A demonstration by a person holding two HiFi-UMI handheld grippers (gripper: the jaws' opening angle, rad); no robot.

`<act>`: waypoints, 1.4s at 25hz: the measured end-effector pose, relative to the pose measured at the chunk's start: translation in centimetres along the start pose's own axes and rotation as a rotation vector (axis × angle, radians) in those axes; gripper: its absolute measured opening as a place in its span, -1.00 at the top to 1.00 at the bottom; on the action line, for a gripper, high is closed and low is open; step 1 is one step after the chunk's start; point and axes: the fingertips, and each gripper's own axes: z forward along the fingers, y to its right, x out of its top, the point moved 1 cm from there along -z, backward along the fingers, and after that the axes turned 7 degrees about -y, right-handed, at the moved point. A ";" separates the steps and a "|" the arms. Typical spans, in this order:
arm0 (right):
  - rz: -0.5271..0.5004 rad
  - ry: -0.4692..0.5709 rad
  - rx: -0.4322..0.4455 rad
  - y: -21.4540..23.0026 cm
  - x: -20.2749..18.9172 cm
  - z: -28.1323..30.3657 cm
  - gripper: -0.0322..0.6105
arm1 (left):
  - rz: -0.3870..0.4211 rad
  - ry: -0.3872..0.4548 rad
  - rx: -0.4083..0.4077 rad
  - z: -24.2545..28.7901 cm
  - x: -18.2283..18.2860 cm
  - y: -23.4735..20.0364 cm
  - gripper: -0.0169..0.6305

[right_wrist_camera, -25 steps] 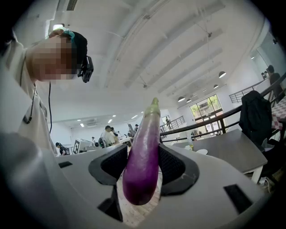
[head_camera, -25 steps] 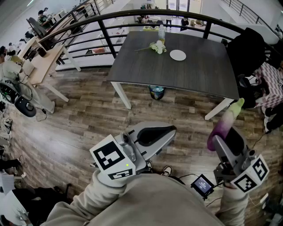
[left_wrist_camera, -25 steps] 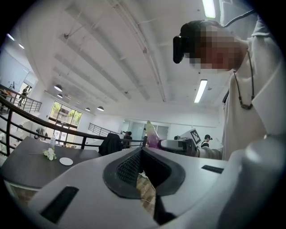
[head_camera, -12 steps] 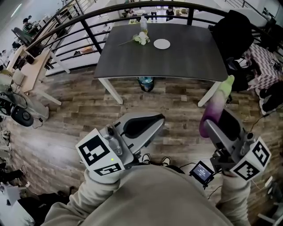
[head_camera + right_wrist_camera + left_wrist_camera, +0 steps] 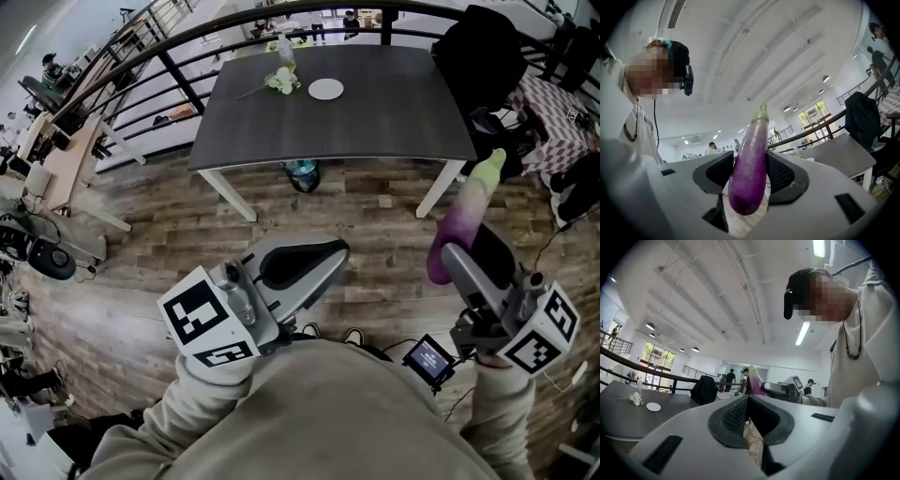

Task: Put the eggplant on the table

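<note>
A long purple eggplant (image 5: 464,217) with a pale green tip stands nearly upright in my right gripper (image 5: 457,258), which is shut on its lower half. In the right gripper view the eggplant (image 5: 751,159) fills the gap between the two dark pads. My left gripper (image 5: 330,251) is held at the lower middle with its jaws together and nothing between them; its view shows the pads (image 5: 736,416) meeting at the tip. The dark grey table (image 5: 375,122) lies ahead across the wooden floor, beyond both grippers.
On the table's far side stand a white plate (image 5: 325,89), a small bunch of flowers (image 5: 279,82) and a bottle (image 5: 284,49). A black-draped chair (image 5: 483,47) sits at its right corner, a black railing (image 5: 178,56) behind. A blue object (image 5: 300,173) lies under the table.
The table has slid lower and leftward in the head view and looks nearer. Both grippers moved along with the person. The eggplant stays clamped in the right gripper.
</note>
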 end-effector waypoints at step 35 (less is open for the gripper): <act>-0.057 -0.088 -0.109 10.3 4.6 19.6 0.19 | -0.012 0.033 -0.089 1.8 2.9 -23.6 0.93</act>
